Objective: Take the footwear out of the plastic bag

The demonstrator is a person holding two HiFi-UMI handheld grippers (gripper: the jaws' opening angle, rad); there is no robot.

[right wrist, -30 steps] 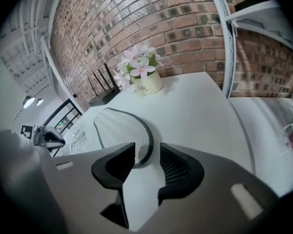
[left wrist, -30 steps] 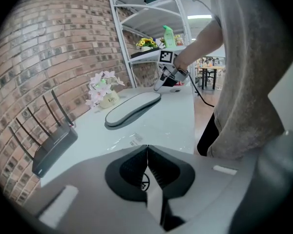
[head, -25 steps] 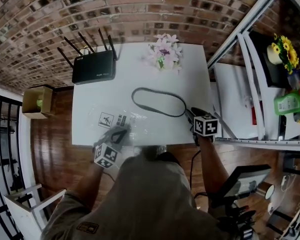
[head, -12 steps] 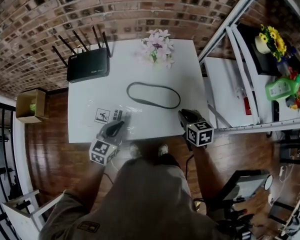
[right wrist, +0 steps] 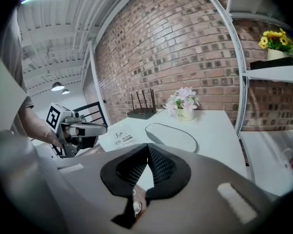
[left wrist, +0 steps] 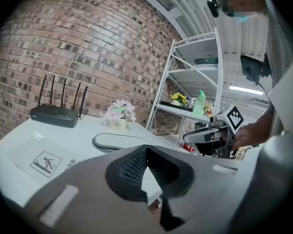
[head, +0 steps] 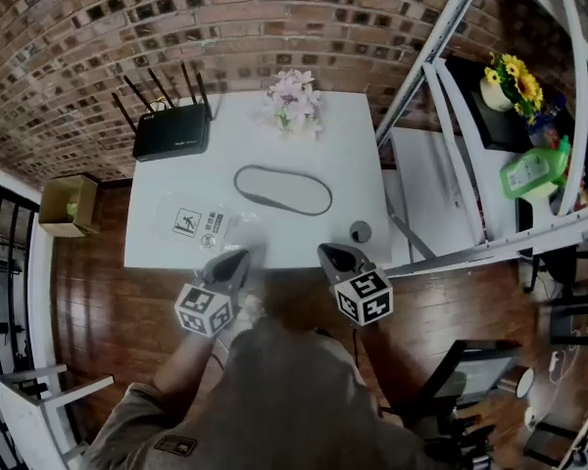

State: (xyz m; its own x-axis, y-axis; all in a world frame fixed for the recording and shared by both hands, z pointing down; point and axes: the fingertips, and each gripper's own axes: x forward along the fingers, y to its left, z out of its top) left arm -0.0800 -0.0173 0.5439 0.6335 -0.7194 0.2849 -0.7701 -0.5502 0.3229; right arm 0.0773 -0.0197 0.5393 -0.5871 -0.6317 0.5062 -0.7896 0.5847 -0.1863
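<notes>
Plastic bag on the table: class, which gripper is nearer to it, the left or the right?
Left. The left gripper is just off the table's near edge, close beside the plastic bag; the right gripper is off that edge too, farther along, nearer the footwear.

The right gripper (right wrist: pixel 147 146) is pointing across the white table (right wrist: pixel 219 130). Its jaws have just been closing and are now meeting at the tips, with nothing between them. The flat, sole-shaped footwear (right wrist: pixel 172 133) is lying in the middle of the table, outside the plastic bag (right wrist: pixel 121 136), which is lying flat by the left edge, apart from it. A router (right wrist: pixel 141 113) is sitting at the far left corner and a flower pot (right wrist: pixel 184 112) at the far edge. The left gripper (right wrist: pixel 103 127) is hovering off the near left corner, held by a hand.
</notes>
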